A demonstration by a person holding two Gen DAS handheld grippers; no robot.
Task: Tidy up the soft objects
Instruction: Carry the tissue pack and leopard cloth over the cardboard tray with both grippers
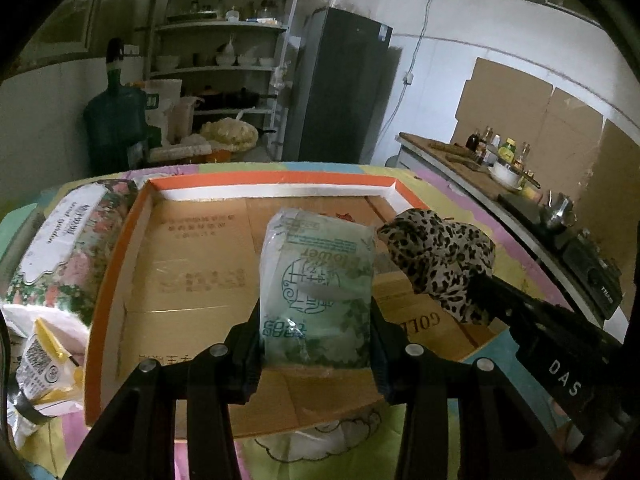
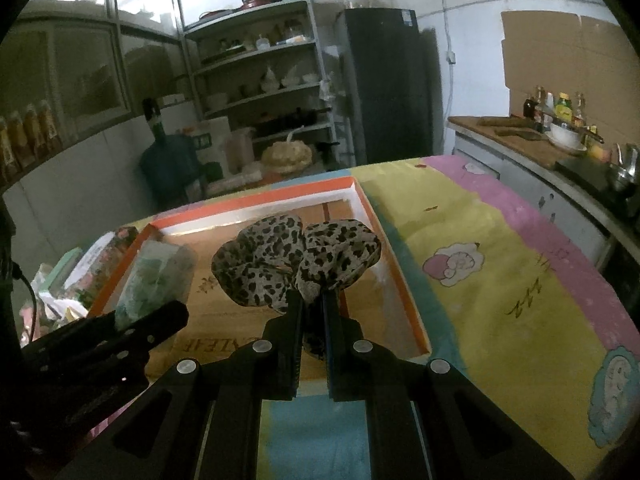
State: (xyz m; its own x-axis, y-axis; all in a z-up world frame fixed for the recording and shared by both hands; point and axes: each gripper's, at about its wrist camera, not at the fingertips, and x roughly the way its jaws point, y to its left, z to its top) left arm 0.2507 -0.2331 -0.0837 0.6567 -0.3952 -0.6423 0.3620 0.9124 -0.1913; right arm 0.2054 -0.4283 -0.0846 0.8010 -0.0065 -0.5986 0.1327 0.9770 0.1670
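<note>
My left gripper (image 1: 316,312) is shut on a green tissue pack (image 1: 316,276) and holds it over the orange-rimmed cardboard tray (image 1: 264,180). My right gripper (image 2: 310,300) is shut on a leopard-print cloth (image 2: 296,256), bunched above the tray's right half (image 2: 404,280). The cloth and right gripper also show in the left wrist view (image 1: 440,252), right of the tissue pack. The tissue pack shows in the right wrist view (image 2: 156,280) at the tray's left side, with the left gripper's body below it.
A floral tissue package (image 1: 68,240) and a torn white and yellow wrapper (image 1: 44,360) lie left of the tray. The table carries a colourful cartoon cloth (image 2: 500,280). A counter with bottles and a stove (image 1: 520,184) stands right; shelves and a fridge (image 1: 340,88) stand behind.
</note>
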